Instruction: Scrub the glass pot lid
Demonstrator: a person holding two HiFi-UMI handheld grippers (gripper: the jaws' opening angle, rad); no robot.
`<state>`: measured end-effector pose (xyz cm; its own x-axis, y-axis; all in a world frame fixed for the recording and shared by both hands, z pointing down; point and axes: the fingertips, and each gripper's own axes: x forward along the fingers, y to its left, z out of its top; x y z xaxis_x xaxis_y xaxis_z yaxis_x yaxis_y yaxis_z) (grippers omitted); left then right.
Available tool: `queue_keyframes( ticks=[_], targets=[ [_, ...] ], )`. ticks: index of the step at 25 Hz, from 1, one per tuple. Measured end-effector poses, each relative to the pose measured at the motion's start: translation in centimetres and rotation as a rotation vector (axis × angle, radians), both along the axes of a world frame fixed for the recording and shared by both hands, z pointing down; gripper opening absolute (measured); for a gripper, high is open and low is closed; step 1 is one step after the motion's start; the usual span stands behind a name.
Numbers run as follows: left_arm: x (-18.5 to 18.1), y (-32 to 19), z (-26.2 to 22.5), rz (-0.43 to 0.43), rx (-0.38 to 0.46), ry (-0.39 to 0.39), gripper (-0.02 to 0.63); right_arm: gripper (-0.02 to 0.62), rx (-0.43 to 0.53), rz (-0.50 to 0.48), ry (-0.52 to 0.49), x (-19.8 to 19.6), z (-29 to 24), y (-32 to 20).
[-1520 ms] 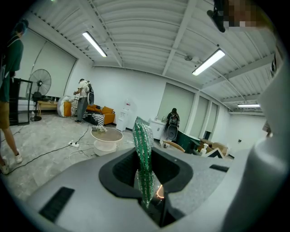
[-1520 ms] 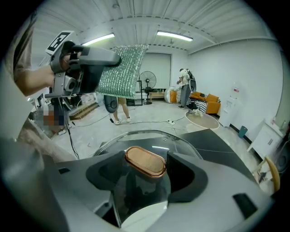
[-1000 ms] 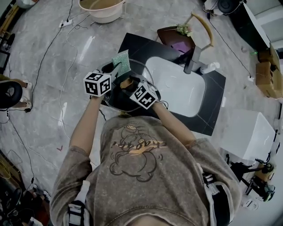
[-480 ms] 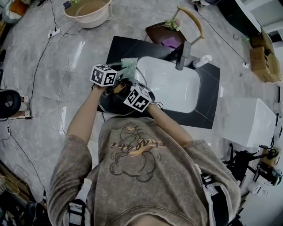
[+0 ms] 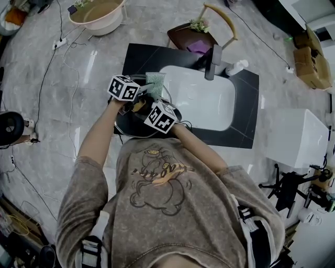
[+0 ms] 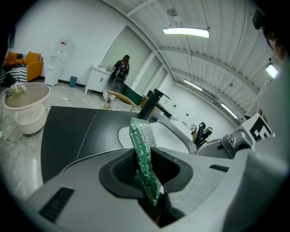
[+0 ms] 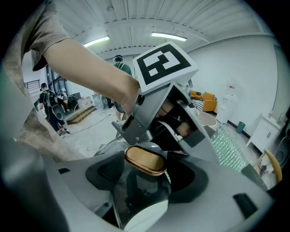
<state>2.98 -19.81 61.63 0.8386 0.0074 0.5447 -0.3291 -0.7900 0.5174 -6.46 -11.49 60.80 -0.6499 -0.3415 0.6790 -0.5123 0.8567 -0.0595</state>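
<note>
The glass pot lid (image 5: 130, 124) is held over the left part of the black counter (image 5: 137, 56), beside the white sink (image 5: 204, 102). My right gripper (image 5: 144, 108) is shut on the lid's knob (image 7: 145, 159), which has a brown wooden top and fills the gap between the jaws. My left gripper (image 5: 142, 87) is shut on a green scrub pad (image 5: 155, 80), held just above the lid's far edge. In the left gripper view the scrub pad (image 6: 145, 159) sticks up from between the jaws. In the right gripper view the left gripper's marker cube (image 7: 164, 62) looms close behind the knob.
A dark faucet (image 5: 211, 61) stands at the sink's far rim. A wooden-handled basket (image 5: 193, 35) sits behind the counter. A beige basin (image 5: 96, 14) and cables (image 5: 49, 57) lie on the grey floor at the left. A white cabinet (image 5: 298, 141) stands at the right.
The left gripper with the green pad has shifted a little towards the sink, over the lid. The right gripper keeps its hold on the knob. The head view has drifted slightly.
</note>
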Motion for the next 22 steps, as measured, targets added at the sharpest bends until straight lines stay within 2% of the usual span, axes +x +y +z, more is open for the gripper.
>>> queue_keyframes(
  ticks=[9, 18, 22],
  targets=[
    [-3.2, -1.1, 1.6, -0.012, 0.097, -0.132, 0.091, 0.287, -0.006, 0.007, -0.002, 0.1, 0.0, -0.1],
    [-8.2, -1.6, 1.8, -0.031, 0.171, -0.216, 0.091, 0.287, -0.044, 0.025, -0.013, 0.2, 0.4, 0.3],
    [-10.5, -1.3, 1.7, -0.065, 0.177, -0.238, 0.091, 0.287, -0.043, 0.024, -0.012, 0.4, 0.5, 0.1]
  ],
)
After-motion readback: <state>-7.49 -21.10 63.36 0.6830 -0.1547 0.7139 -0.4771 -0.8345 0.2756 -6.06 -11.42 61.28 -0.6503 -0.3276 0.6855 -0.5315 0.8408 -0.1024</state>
